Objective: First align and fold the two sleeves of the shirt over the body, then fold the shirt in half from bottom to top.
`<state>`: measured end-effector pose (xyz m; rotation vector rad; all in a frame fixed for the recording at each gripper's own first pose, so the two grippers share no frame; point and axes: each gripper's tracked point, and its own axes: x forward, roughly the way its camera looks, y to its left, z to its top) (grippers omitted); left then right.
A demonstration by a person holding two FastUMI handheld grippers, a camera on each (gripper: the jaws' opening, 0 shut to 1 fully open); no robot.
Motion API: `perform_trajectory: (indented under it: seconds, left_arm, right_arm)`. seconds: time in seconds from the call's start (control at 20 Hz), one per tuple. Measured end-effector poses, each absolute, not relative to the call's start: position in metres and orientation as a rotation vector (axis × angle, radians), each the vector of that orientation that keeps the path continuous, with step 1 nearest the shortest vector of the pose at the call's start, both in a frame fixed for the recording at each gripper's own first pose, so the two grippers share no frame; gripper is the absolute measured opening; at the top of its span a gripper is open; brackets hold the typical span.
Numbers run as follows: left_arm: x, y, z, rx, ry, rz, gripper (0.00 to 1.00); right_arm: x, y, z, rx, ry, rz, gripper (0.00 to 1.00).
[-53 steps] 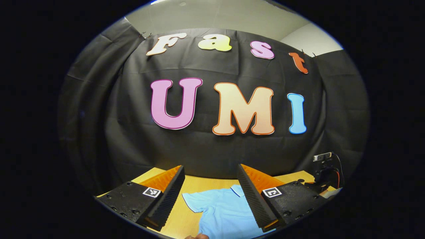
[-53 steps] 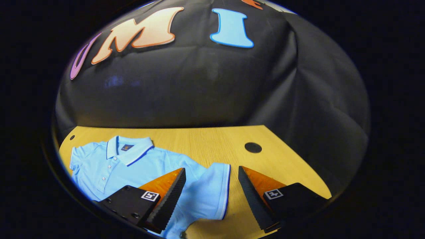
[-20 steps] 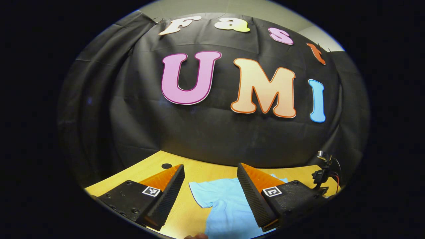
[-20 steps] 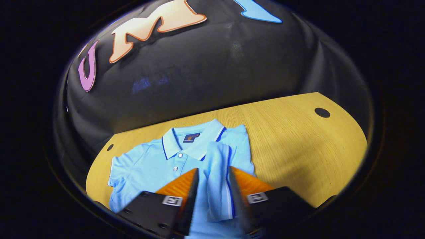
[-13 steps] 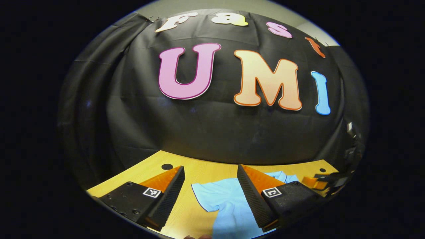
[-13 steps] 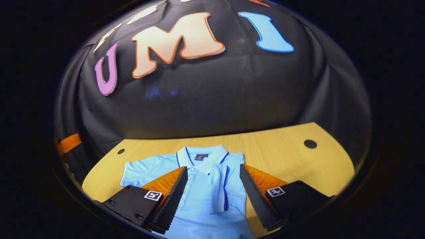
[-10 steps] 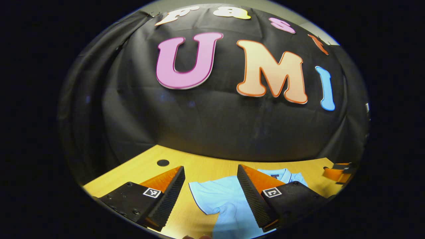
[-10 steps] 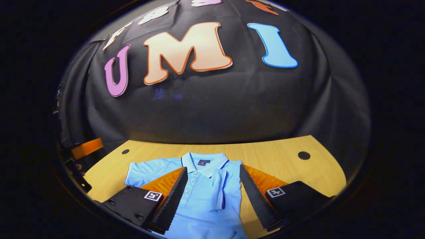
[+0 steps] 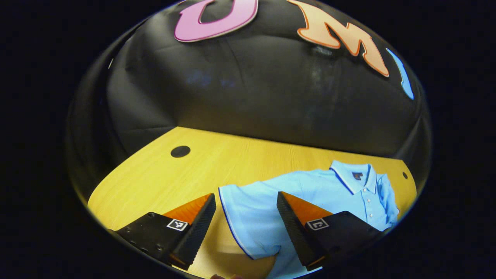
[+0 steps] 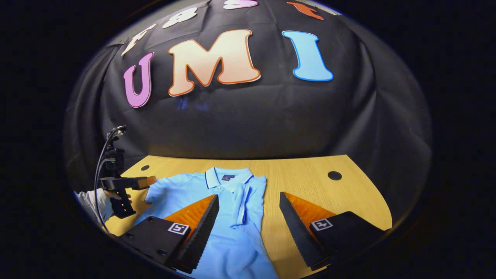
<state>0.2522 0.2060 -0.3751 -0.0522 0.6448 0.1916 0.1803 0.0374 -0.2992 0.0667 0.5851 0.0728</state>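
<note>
A light blue polo shirt [image 10: 228,232] lies face up on the wooden table [image 10: 302,174], collar toward the wall. One sleeve [image 10: 241,203] lies folded over the chest. The other sleeve [image 9: 248,217] is spread flat on the table. My left gripper [image 9: 245,195] is open, tilted down over this flat sleeve, whose hem edge lies between the fingers. In the right gripper view the left gripper [image 10: 149,180] hovers at that sleeve [image 10: 157,192], held by a hand [image 10: 101,197]. My right gripper [image 10: 248,195] is open above the shirt's body, holding nothing.
The table has round cable holes [image 9: 180,151] [image 10: 334,175] near its back corners. The black cloth wall [image 10: 248,124] stands close behind the table. Bare wood [image 9: 162,182] lies left of the flat sleeve.
The right gripper carried one sleeve over the chest, let it go and drew back. The left gripper tipped down and came in over the flat sleeve.
</note>
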Motion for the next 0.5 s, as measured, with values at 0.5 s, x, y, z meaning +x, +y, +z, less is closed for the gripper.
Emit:
perform_trajectory:
  seconds: [0.5]
  left_arm:
    - [0.25, 0.187, -0.404, -0.048, 0.731, 0.127, 0.71]
  right_arm:
    - [0.148, 0.028, -0.292, 0.078, 0.604, 0.069, 0.94]
